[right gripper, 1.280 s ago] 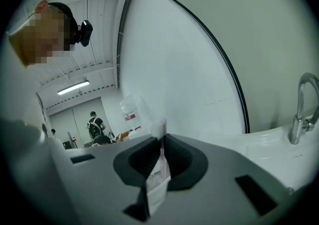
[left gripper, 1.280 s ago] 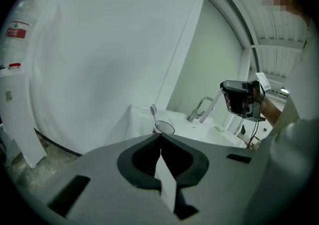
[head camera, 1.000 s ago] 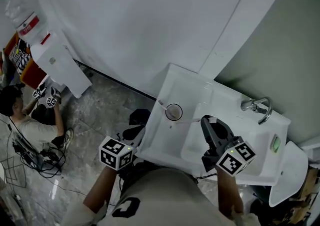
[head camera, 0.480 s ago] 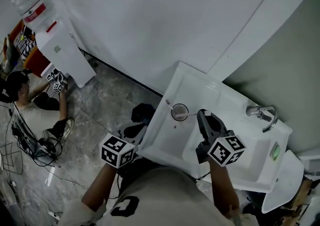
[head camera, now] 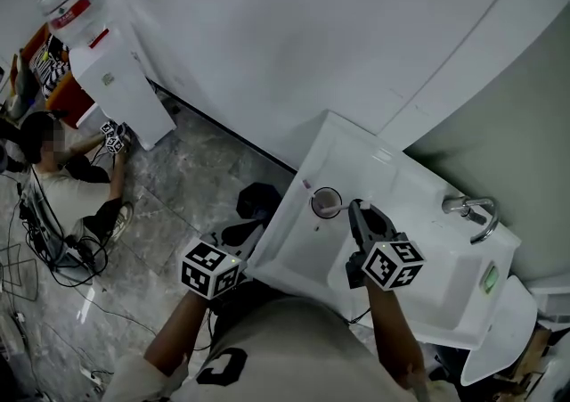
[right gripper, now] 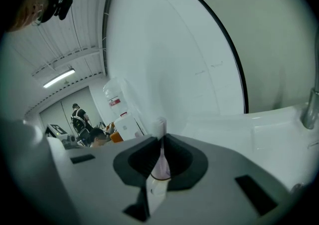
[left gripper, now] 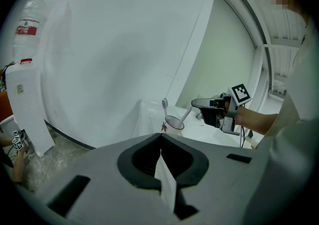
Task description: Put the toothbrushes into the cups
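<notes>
A clear cup point(head camera: 326, 202) stands near the left edge of the white sink counter point(head camera: 294, 240). One toothbrush point(left gripper: 164, 104) stands in the cup point(left gripper: 174, 124), head up and leaning left. My right gripper point(head camera: 361, 210) hovers just right of the cup, shut on a second, pinkish toothbrush point(right gripper: 160, 161). That toothbrush slants from the jaws down into the cup's mouth point(left gripper: 187, 114). My left gripper point(left gripper: 160, 161) is shut and empty. It sits low off the counter's front-left edge, its marker cube point(head camera: 211, 268) in the head view.
A chrome faucet point(head camera: 470, 210) stands at the counter's far right behind the basin point(head camera: 419, 258). A curved white wall rises behind the counter. On the grey floor to the left sit a person point(head camera: 62, 186), cables and a water dispenser point(head camera: 116, 93).
My right gripper has come down and left toward the cup with the toothbrush, whose lower end now reaches the cup. The left gripper has stayed put.
</notes>
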